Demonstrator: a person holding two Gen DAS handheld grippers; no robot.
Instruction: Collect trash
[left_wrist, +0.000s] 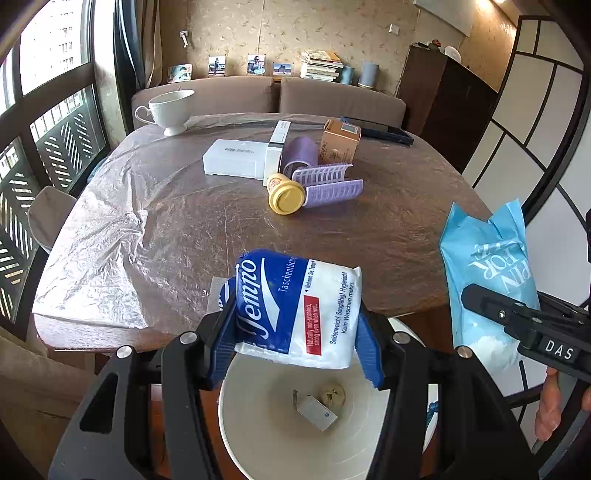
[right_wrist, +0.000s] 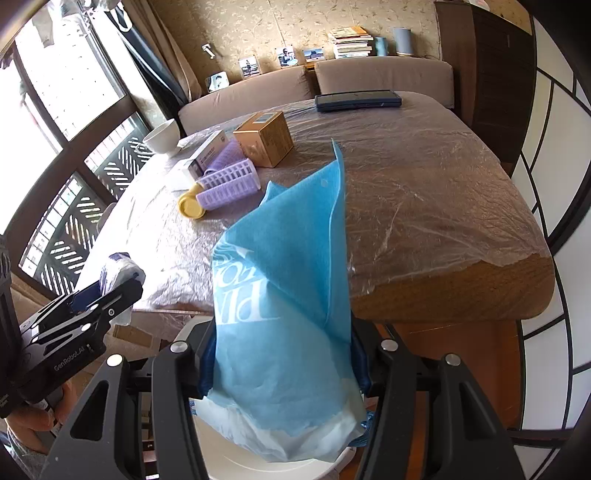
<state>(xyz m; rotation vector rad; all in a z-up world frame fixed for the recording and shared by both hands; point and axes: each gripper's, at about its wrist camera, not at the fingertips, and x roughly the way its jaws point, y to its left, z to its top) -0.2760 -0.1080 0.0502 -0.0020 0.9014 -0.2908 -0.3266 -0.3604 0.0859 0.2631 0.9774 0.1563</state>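
My left gripper is shut on a blue-and-white tissue pack, held above a white round bin that has a few scraps at its bottom. In the right wrist view my right gripper is shut on a light blue wrapper with white lettering, and the white bin rim shows below it. The same blue wrapper hangs at the right of the left wrist view, clamped in the right gripper. The left gripper with its pack appears at the left of the right wrist view.
On the brown table under clear plastic film lie purple hair rollers, a yellow-capped bottle, a white box, an orange carton, a white cup and a dark tablet. A sofa stands behind.
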